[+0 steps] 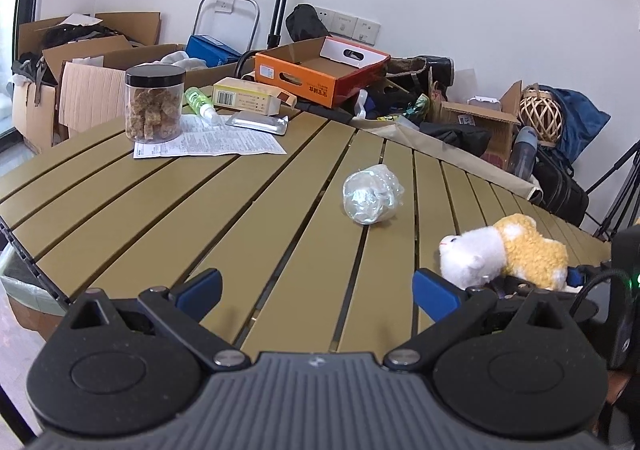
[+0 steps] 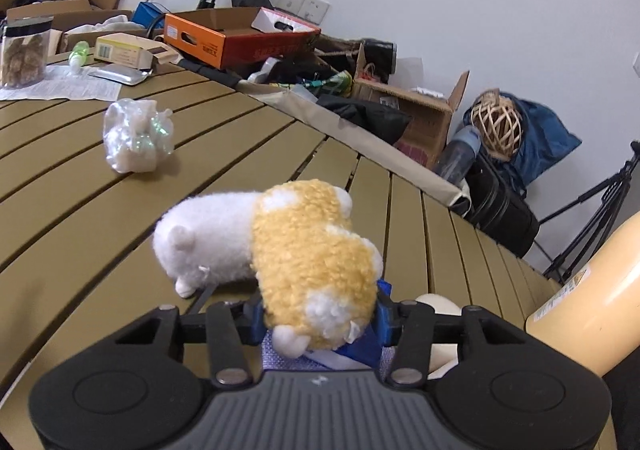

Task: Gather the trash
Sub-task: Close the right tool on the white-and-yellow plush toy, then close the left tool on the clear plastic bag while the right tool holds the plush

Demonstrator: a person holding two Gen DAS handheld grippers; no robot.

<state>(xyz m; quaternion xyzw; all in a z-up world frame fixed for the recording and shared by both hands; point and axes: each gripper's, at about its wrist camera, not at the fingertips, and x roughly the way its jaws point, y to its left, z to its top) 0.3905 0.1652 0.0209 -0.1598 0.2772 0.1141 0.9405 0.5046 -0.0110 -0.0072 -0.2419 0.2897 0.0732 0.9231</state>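
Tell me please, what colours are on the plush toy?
White head, yellow-orange body with white patches; the plush toy shows best in the right wrist view.

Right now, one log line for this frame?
left gripper: open, empty | right gripper: shut on plush | crushed bottle: on table, untouched

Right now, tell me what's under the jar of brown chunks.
A printed paper sheet lies under the jar, flat on the slatted table. The print beneath the jar's base is covered.
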